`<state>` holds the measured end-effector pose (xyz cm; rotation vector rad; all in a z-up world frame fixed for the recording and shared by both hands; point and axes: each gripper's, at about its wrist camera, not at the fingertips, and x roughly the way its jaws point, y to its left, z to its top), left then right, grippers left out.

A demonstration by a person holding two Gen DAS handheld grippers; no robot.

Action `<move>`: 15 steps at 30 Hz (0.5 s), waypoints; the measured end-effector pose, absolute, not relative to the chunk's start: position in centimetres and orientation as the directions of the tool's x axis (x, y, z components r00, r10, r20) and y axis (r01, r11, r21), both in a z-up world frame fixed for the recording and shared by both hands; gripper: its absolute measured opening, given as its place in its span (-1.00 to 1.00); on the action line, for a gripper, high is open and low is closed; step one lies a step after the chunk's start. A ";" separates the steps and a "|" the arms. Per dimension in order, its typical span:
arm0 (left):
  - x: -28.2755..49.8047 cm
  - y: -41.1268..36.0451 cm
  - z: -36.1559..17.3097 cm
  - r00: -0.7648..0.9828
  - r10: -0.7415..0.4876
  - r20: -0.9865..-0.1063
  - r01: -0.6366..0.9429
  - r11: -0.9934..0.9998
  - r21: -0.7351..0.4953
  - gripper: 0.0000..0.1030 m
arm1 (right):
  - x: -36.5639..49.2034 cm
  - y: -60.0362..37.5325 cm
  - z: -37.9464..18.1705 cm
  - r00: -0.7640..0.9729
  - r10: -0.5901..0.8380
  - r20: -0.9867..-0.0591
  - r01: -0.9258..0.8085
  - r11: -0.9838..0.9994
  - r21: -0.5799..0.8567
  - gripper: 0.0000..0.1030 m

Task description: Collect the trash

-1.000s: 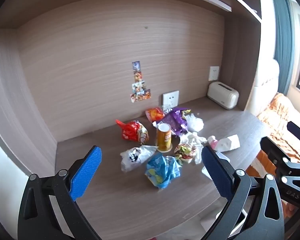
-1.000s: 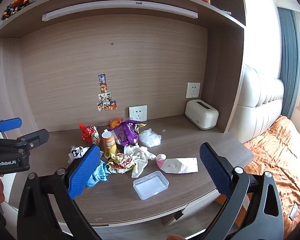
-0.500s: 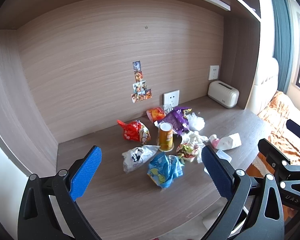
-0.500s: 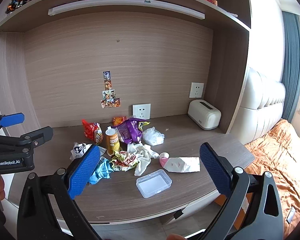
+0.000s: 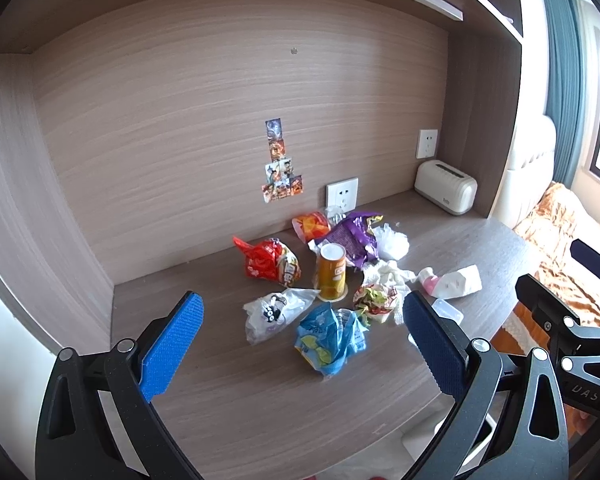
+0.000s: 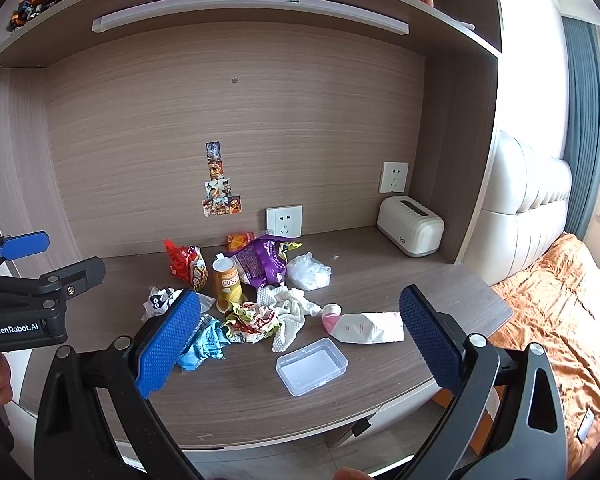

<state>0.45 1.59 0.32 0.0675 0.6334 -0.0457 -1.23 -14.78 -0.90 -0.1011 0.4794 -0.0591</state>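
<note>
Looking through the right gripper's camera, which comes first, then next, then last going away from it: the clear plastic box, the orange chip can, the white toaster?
1. Clear plastic box, at the desk's front, between the right gripper fingers.
2. Orange chip can, mid-desk, left.
3. White toaster, back right corner.

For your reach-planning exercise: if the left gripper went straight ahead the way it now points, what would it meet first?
Probably the blue snack wrapper, the nearest trash lying between the open fingers of the left gripper in its own view; the clear-white wrapper lies just beside it. Depth is uncertain.
</note>
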 end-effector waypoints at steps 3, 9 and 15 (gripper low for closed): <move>0.5 1.5 0.3 0.806 -0.021 -0.591 0.063 0.997 0.050 0.91 | -1.1 -14.7 -0.9 0.885 -0.078 -0.458 0.029 0.993 -0.113 0.93; 0.7 1.5 0.4 0.808 -0.021 -0.589 0.067 0.996 0.057 0.91 | -1.0 -14.5 -1.0 0.887 -0.075 -0.456 0.028 0.993 -0.111 0.93; 0.9 1.5 0.4 0.807 -0.028 -0.591 0.073 0.996 0.052 0.91 | -1.0 -14.4 -1.0 0.888 -0.075 -0.454 0.027 0.993 -0.111 0.93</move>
